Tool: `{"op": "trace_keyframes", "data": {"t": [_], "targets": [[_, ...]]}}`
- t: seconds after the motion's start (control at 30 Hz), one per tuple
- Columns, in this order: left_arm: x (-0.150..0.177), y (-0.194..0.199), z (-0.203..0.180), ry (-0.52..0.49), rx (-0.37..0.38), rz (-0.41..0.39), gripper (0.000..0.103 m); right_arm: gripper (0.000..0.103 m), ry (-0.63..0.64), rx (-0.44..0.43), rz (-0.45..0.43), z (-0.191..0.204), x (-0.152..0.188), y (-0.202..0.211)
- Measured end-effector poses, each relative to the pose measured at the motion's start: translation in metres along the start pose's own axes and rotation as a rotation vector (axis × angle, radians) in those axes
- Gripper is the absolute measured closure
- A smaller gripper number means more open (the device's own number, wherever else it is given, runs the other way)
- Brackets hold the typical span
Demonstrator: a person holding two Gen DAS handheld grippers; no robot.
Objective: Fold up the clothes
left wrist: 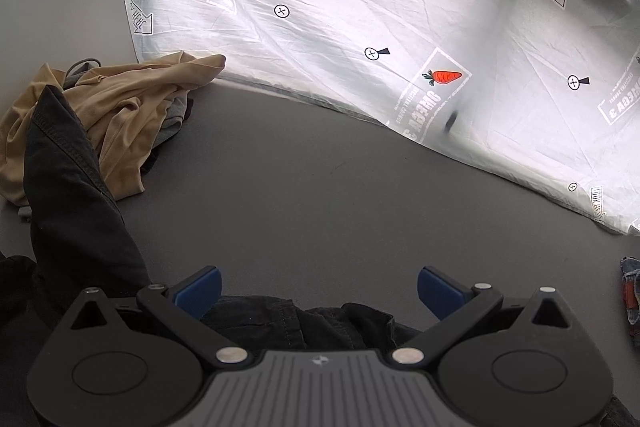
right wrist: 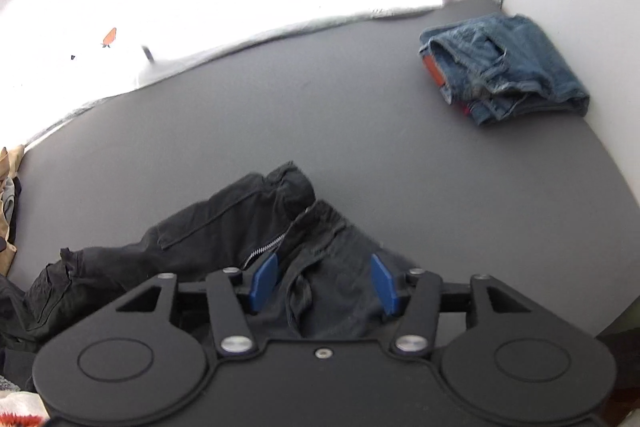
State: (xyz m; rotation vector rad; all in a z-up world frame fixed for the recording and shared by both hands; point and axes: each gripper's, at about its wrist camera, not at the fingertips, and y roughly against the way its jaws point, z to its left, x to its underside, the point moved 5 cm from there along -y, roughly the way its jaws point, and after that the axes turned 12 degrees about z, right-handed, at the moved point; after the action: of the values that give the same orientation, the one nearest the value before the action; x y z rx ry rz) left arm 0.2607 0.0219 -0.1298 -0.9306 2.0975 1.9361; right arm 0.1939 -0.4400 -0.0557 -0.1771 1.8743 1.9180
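Black trousers (right wrist: 224, 223) with an open zip lie crumpled on the grey table (right wrist: 360, 131), the waist end toward the middle. My right gripper (right wrist: 324, 281) hovers over that waist end, open, its blue pads (right wrist: 264, 281) standing apart with dark cloth showing below and between them. In the left wrist view the same black cloth (left wrist: 68, 187) rises in a peak at the left and also lies bunched under my left gripper (left wrist: 318, 291). That gripper is open wide, with nothing between its fingers.
A tan garment (left wrist: 112, 111) lies heaped over grey cloth at the table's back left. Folded blue jeans (right wrist: 508, 67) sit at the back right near the wall. A white printed sheet (left wrist: 360, 7) hangs along the far edge.
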Motion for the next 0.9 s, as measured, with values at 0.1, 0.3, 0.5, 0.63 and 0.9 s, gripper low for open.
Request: {"op": "trace_keyframes", "data": {"t": [0.1, 0.3, 0.5, 0.63, 0.9], "targets": [[-0.003, -0.012, -0.013, -0.034, 0.03, 0.021, 0.0, 0.024, 0.013, -0.005, -0.123, 0.007, -0.015, -0.002], [-0.016, -0.017, -0.041, -0.133, 0.064, -0.005, 0.0, 0.022, 0.059, -0.147, -0.083, 0.034, -0.061, -0.103], [-0.012, -0.004, -0.034, -0.129, 0.051, -0.025, 0.0, 0.022, 0.078, -0.168, 0.152, 0.059, -0.087, -0.24], [0.0, 0.004, -0.015, -0.064, 0.041, -0.01, 0.0, 0.026, 0.07, -0.218, 0.254, 0.065, -0.072, -0.251], [0.026, 0.004, 0.0, 0.02, 0.063, 0.064, 0.0, 0.08, 0.062, -0.361, 0.081, 0.082, -0.002, -0.167]]}}
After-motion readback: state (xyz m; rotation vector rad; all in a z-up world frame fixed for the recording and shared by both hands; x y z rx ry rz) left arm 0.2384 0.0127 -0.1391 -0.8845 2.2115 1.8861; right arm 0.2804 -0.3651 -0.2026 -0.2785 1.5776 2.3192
